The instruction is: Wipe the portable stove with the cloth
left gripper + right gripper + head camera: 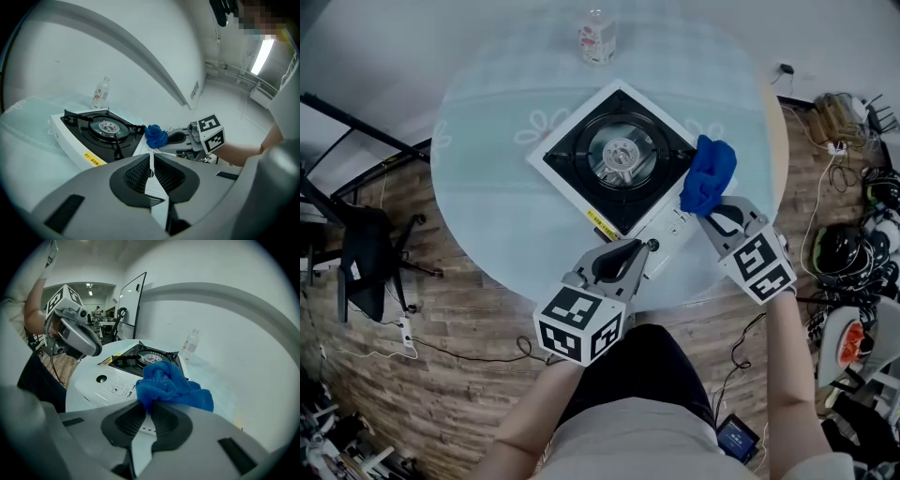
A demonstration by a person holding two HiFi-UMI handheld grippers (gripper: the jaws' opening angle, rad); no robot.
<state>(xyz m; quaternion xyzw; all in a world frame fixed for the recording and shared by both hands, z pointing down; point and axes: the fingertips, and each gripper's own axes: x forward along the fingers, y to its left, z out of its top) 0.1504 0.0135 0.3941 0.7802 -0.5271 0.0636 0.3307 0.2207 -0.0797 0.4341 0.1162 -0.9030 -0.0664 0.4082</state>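
Jaws, right gripper (149, 405): closed down on a bunched fold of the blue cloth (168, 383). The pads pinch its near edge, and the rest of the cloth billows out ahead of and above the tips. The cloth lies against the right-hand edge of the portable stove (619, 155), just beyond the tips. The burner and black pan support are further ahead and to the left of these jaws.

Jaws, left gripper (151, 157): pads together at the tips, nothing between them. The tips are over the white front panel of the stove, just beside its black knob (652, 246). Whether they touch the panel cannot be told. From these jaws the burner is ahead and to the left, and the cloth and the other gripper are ahead and to the right.

Surface: round desk (487, 216) with a pale checked cover printed with flowers. The stove sits cornerwise near its middle. A clear plastic bottle (596, 37) stands upright past the stove, well apart from both sets of jaws.

Room: wood-pattern floor (459, 375). A black chair (361, 253) stands far left of the left jaws. Cables and assorted gear (862, 244) are piled to the right of the right jaws. The right gripper view shows a whiteboard (129, 298) against the wall beyond the desk.
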